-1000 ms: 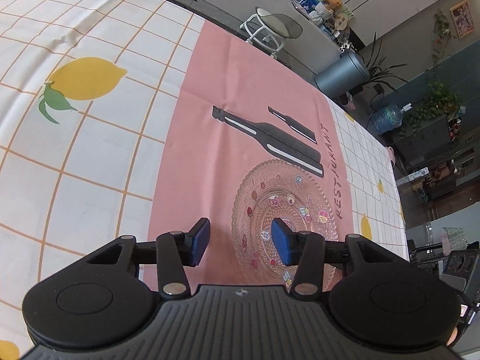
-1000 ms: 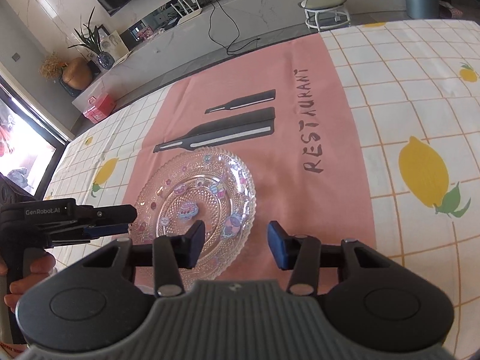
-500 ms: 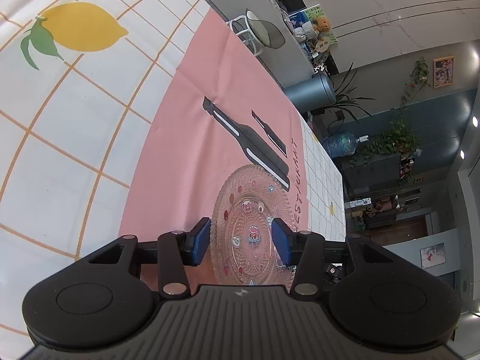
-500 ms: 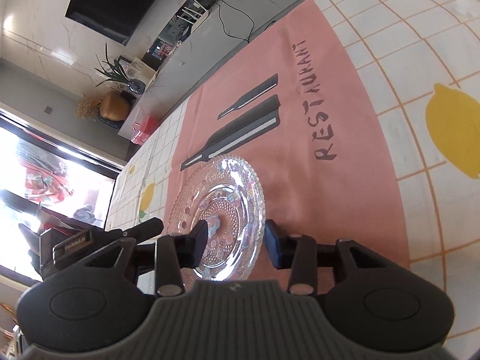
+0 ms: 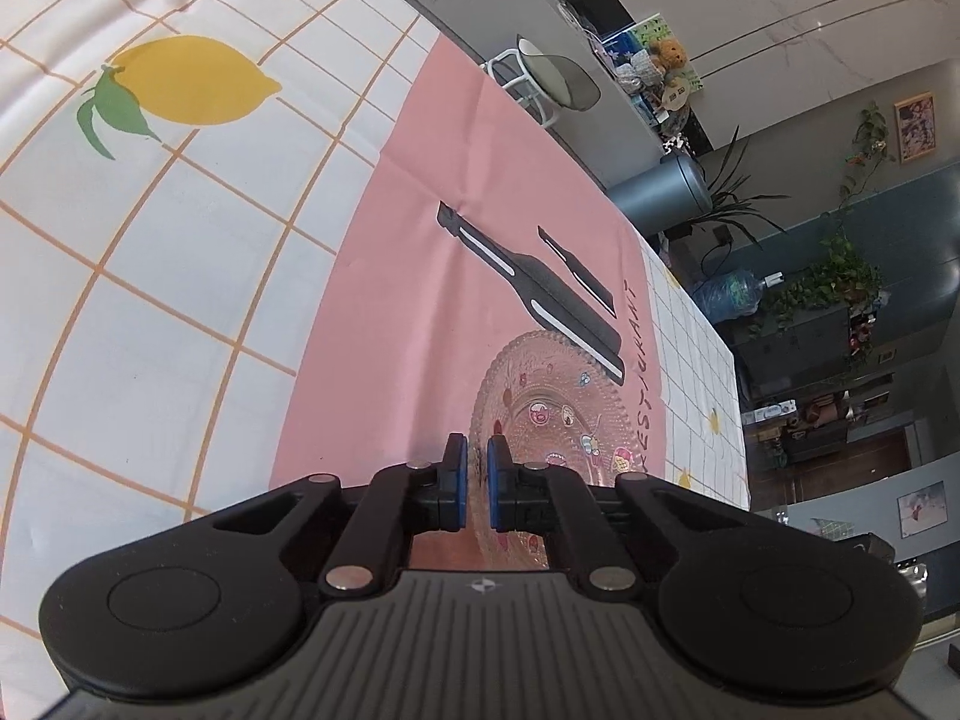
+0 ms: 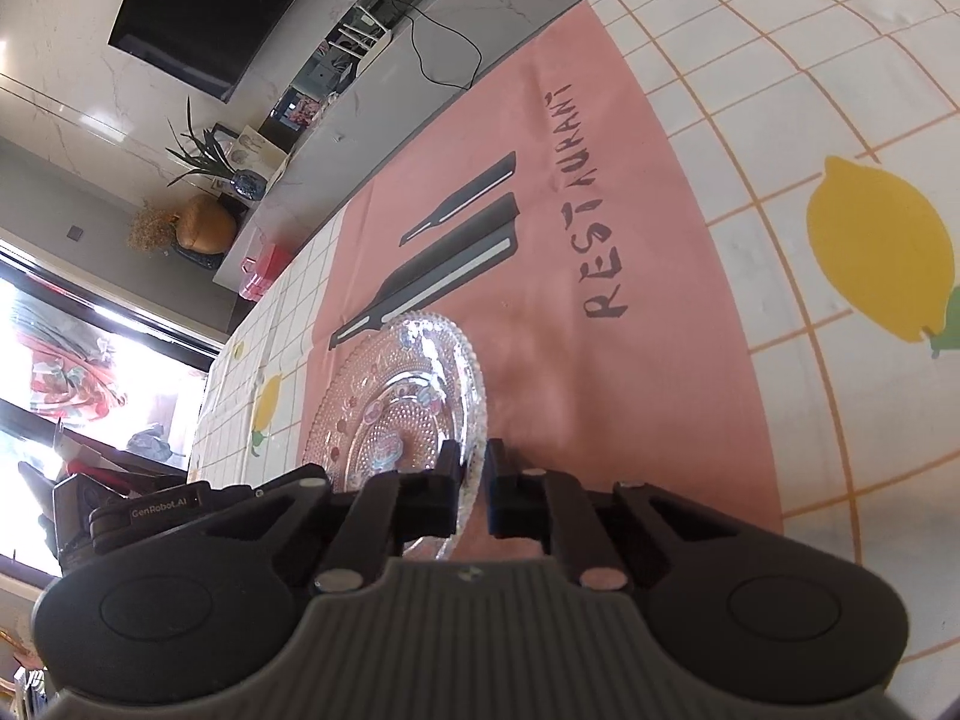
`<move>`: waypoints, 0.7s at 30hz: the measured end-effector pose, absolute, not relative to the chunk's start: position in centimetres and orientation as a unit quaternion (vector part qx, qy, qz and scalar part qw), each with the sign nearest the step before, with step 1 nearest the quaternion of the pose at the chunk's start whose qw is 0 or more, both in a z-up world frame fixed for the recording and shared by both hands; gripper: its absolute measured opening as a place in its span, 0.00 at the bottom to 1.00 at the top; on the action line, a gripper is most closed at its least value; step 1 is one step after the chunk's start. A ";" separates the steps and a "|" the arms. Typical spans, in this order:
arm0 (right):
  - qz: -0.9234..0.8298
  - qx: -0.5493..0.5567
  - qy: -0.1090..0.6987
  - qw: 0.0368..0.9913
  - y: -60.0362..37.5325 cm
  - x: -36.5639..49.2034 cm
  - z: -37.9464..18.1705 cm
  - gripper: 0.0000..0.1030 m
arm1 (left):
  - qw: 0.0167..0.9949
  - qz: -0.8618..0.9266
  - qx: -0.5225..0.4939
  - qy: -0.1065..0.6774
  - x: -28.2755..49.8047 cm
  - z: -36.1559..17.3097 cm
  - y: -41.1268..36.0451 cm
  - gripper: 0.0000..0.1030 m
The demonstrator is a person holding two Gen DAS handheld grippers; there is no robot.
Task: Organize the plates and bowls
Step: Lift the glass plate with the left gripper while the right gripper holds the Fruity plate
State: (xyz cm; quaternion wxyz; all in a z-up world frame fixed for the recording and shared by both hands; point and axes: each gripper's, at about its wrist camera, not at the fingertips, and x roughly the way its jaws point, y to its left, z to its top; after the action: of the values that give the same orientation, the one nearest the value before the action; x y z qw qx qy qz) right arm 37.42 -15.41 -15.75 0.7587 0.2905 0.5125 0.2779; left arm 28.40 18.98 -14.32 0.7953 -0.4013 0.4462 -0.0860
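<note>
Both claws, left claw [image 5: 474, 474] and right claw [image 6: 473, 483], grip opposite rims of one glass plate [image 5: 558, 414]; placement remains undone.

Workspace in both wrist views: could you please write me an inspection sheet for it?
Surface: lemon-print checked tablecloth under a pink "RESTAURANT" placemat.
Job's things: one clear beaded glass plate with cartoon stickers; no bowls seen.
Clutter: nothing seen.
Grippers: left claw and right claw each pinch the plate's rim, on opposite sides.
Cables: black cable on the grey floor.
Surroundings: white stool, grey bin, wall-mounted black TV.
</note>
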 end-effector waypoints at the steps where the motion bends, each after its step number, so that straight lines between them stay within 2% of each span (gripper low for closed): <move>1: 0.278 0.284 0.511 0.762 -15.3 37.3 -15.6 0.07 | 0.798 -0.085 -0.395 0.446 28.4 -14.2 18.8 0.07; 13: 0.270 0.282 0.504 0.771 -16.0 36.2 -14.6 0.07 | 0.811 -0.103 -0.360 0.450 28.3 -12.7 17.9 0.07; 21: 0.278 0.294 0.472 0.783 -17.2 34.4 -11.9 0.07 | 0.822 -0.131 -0.353 0.427 27.4 -10.1 17.4 0.08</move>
State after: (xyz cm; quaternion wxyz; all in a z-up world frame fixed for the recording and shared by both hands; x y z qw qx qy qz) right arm 34.44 -17.23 -11.93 0.7834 0.2939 0.4720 0.2777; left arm 27.35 17.42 -10.11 0.8220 -0.3530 0.4273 -0.1307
